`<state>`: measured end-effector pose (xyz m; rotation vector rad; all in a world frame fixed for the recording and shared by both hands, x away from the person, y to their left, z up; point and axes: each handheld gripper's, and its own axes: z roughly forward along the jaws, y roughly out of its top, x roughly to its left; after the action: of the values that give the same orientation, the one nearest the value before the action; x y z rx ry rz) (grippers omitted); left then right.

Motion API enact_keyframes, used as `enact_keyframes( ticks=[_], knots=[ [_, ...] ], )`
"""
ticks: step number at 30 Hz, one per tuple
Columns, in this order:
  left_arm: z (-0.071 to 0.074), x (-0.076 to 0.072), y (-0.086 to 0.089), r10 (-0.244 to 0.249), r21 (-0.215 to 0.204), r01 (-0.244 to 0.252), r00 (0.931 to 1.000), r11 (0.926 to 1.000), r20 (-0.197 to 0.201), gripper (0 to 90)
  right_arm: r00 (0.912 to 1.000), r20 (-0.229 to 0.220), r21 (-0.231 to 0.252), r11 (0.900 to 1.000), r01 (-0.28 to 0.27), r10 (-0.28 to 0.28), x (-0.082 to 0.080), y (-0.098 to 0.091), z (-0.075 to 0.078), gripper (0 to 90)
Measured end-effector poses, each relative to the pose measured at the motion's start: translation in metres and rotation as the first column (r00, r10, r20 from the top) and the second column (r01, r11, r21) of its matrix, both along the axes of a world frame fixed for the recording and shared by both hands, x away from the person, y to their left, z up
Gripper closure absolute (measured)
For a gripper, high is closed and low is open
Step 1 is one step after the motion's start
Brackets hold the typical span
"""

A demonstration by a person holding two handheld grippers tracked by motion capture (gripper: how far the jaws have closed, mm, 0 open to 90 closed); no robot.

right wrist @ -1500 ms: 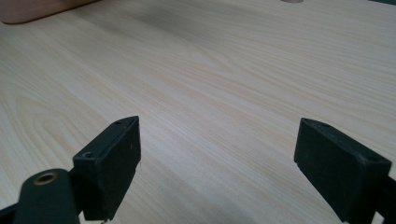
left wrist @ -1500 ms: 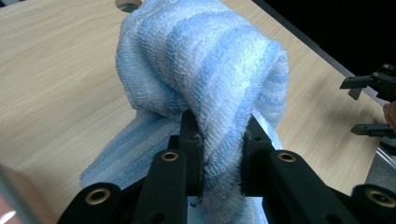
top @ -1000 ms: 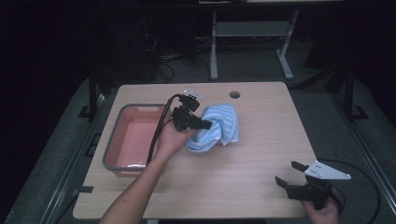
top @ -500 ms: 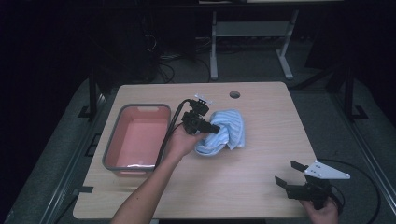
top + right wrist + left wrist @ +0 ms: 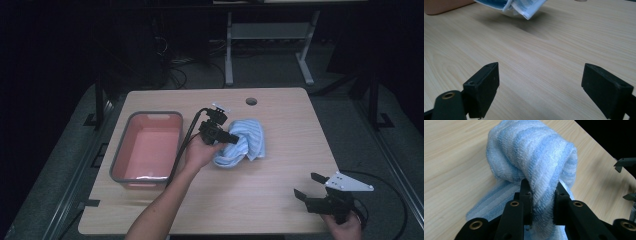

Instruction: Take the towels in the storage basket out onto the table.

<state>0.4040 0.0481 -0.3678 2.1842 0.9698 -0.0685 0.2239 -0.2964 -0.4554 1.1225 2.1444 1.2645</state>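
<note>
A light blue striped towel [image 5: 247, 142] lies bunched in the middle of the wooden table [image 5: 280, 115]. My left gripper [image 5: 232, 138] is shut on a fold of the towel [image 5: 541, 172], which bulges up between the two black jaws and hangs a little above the wood. A pink tub with a grey rim [image 5: 147, 147] stands to the left of the towel. At the table's front right corner my right gripper [image 5: 307, 186] stands open with nothing between its jaws. A corner of the towel [image 5: 524, 7] hangs above the table far ahead of my right gripper [image 5: 540, 87].
A round cable hole [image 5: 251, 101] sits near the table's far edge. A black cable [image 5: 187, 137] trails from the left gripper along the tub. Beyond the table stand a metal frame [image 5: 265, 35] and dark floor. The right gripper's jaw tips [image 5: 624, 165] show at that view's right edge.
My left gripper has carried the pinched towel fold to the right and toward me, bunching the towel. The right gripper has stayed put.
</note>
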Motion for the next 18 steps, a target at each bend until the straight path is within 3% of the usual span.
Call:
enact_keyframes(
  ticks=[11,18],
  knots=[
    [-0.013,0.005,-0.010,-0.003,0.018,0.003,0.9999,0.9998,-0.016,74.7,1.0000,0.004,-0.004,1.0000,-0.002,0.002,0.001,-0.001,-0.001,14.3],
    [-0.020,0.006,-0.015,0.011,0.003,-0.011,0.9996,0.9999,-0.025,74.4,1.0000,0.003,-0.004,1.0000,-0.002,0.002,0.001,-0.001,0.000,14.3]
  ],
)
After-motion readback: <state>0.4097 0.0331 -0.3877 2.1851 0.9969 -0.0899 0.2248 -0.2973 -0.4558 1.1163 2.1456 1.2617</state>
